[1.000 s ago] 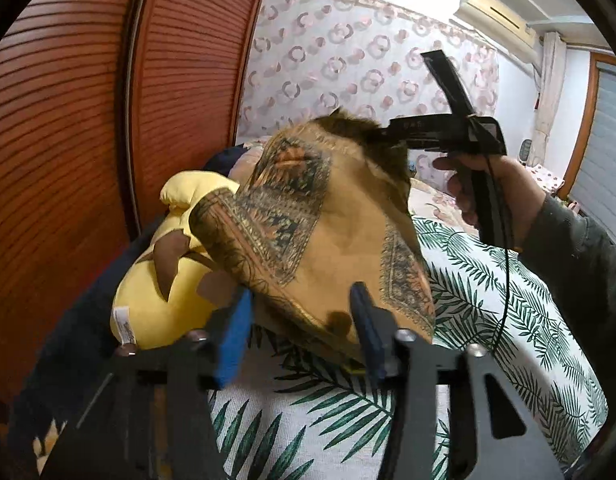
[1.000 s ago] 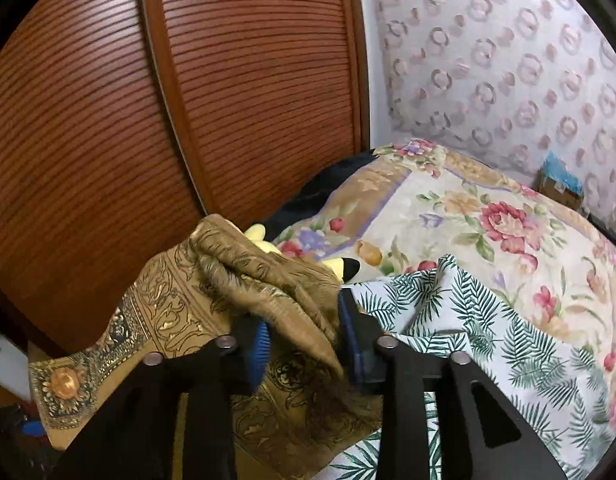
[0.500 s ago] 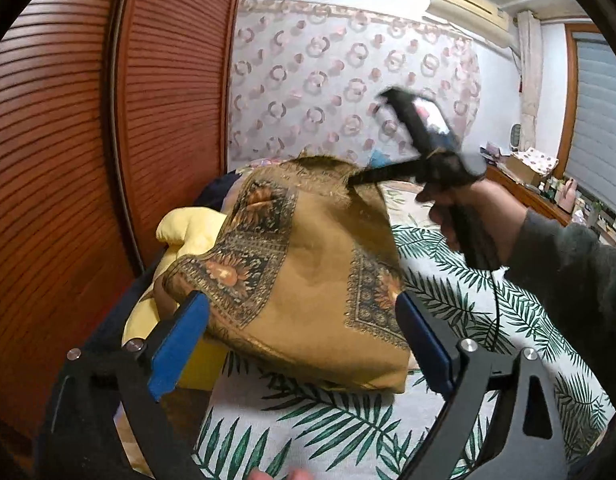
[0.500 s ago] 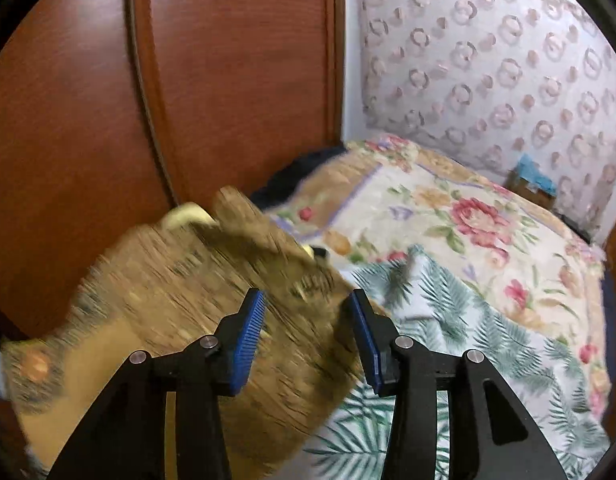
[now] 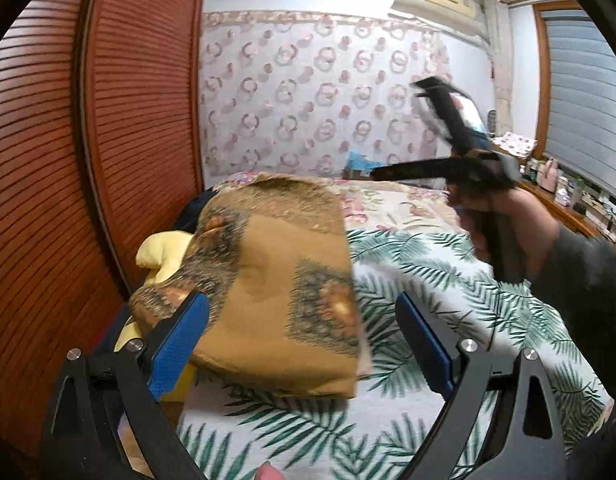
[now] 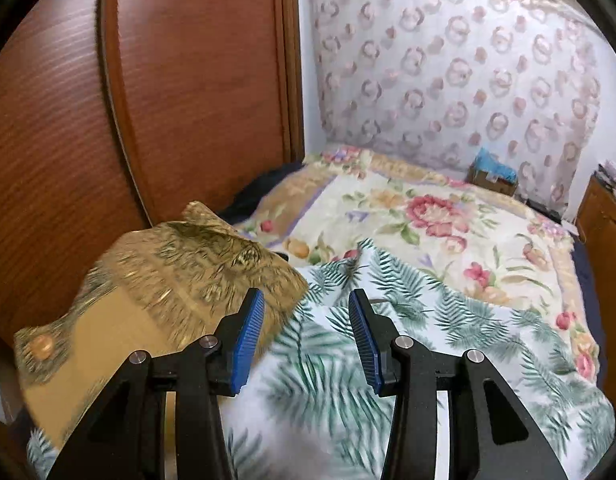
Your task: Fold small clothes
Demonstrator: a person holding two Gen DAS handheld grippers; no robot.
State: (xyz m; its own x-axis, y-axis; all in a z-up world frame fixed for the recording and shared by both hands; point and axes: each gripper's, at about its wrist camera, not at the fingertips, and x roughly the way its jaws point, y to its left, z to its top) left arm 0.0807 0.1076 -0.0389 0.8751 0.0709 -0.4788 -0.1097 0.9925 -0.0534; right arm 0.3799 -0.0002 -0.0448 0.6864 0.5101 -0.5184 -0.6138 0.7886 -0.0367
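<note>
Plainly, most of what matters is half lost to blur.

Hidden: the yellow plush lies under the cloth, only one end and a strip by the left pad showing; a dark bundle behind it cannot be made out.

Blur: the cloth's pattern is smeared in both wrist views, and the right tongs, seen from the left wrist, are a dark streak in front of the curtain.

Cut off: the hand and grey sleeve holding the right tongs run out of frame at the right; a fingertip peeks in at the bottom edge.

Cloth: ochre with dark patterned panels, folded over, lying at the left side of the bed on the leaf sheet, beside the wooden wardrobe.

Left tongs: jaws wide apart, having just spread. The cloth lies between and beyond them; the left pad overlaps its edge in the view, though I cannot tell if it touches.

Right tongs: jaws partly apart with nothing between them, only leaf sheet showing through the gap. The cloth sits just left of the left pad, which covers its corner.

Beyond: a floral blanket covers the far half of the bed.
</note>
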